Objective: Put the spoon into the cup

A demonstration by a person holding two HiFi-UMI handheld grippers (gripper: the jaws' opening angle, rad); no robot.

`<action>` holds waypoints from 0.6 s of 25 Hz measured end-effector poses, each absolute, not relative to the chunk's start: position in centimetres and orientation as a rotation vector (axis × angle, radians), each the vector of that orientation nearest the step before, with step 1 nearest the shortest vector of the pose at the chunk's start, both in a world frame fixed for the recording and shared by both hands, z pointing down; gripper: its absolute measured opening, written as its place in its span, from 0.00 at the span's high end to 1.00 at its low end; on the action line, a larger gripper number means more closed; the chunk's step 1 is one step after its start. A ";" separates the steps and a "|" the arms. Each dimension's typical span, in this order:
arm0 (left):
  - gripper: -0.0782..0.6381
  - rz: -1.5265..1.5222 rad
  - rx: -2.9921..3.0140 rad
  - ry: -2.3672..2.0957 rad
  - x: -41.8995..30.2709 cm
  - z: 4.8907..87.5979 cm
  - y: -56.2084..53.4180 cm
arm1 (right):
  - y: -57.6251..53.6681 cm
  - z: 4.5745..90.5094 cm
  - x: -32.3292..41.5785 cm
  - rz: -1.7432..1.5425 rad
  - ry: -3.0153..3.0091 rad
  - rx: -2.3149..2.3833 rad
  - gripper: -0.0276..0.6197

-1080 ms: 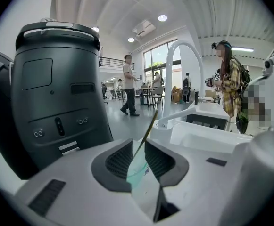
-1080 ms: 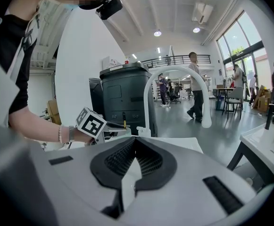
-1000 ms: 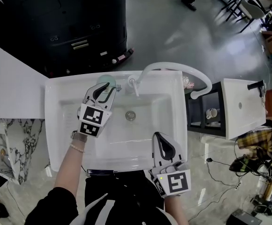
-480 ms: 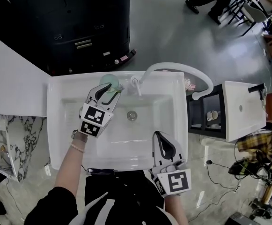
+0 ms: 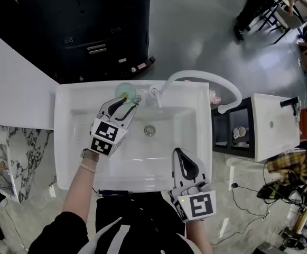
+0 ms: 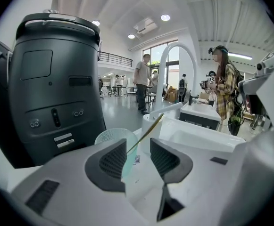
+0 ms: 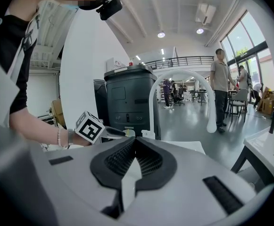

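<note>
- Head view: the left gripper (image 5: pixel 124 105) sits at the green cup (image 5: pixel 123 90) on the sink's (image 5: pixel 68 142) back rim. The right gripper (image 5: pixel 182 160) waits near the front rim.
- Left gripper view: the jaws have just been opening and now stand apart. The spoon (image 6: pixel 148 131) leans in the cup, touching neither jaw, so the task looks done bar pulling away.
- Right gripper view: the jaws are pressed together and hold nothing.

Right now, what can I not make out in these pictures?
- Bowl of the spoon: left gripper view, hidden by the cup and the left tongs, which have just opened; the handle shows between them, not pressed.
- Base of the cup: head view, covered by the left tongs.
- The spoon, head view: too small to trace.
</note>
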State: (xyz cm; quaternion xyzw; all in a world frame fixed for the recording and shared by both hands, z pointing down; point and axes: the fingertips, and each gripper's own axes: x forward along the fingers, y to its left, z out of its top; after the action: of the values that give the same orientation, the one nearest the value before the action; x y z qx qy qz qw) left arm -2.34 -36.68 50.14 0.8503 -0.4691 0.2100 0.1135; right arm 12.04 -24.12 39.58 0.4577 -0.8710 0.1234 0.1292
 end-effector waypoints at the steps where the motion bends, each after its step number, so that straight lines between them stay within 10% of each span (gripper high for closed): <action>1: 0.69 0.621 2.497 -1.377 -2.4 50.2 -36.5 | -24.1 39.6 12.0 0.355 -2.533 1.328 0.96; 15: 0.84 0.544 2.444 -1.493 -4.9 47.9 -32.9 | -23.8 38.5 10.6 0.291 -2.595 1.258 0.96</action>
State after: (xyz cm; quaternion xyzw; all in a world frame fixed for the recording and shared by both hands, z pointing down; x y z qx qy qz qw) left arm -4.88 -32.85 47.90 0.8330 -0.5090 0.1853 0.1127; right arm 10.60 -23.77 38.46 0.4307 -0.8887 0.0998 0.1212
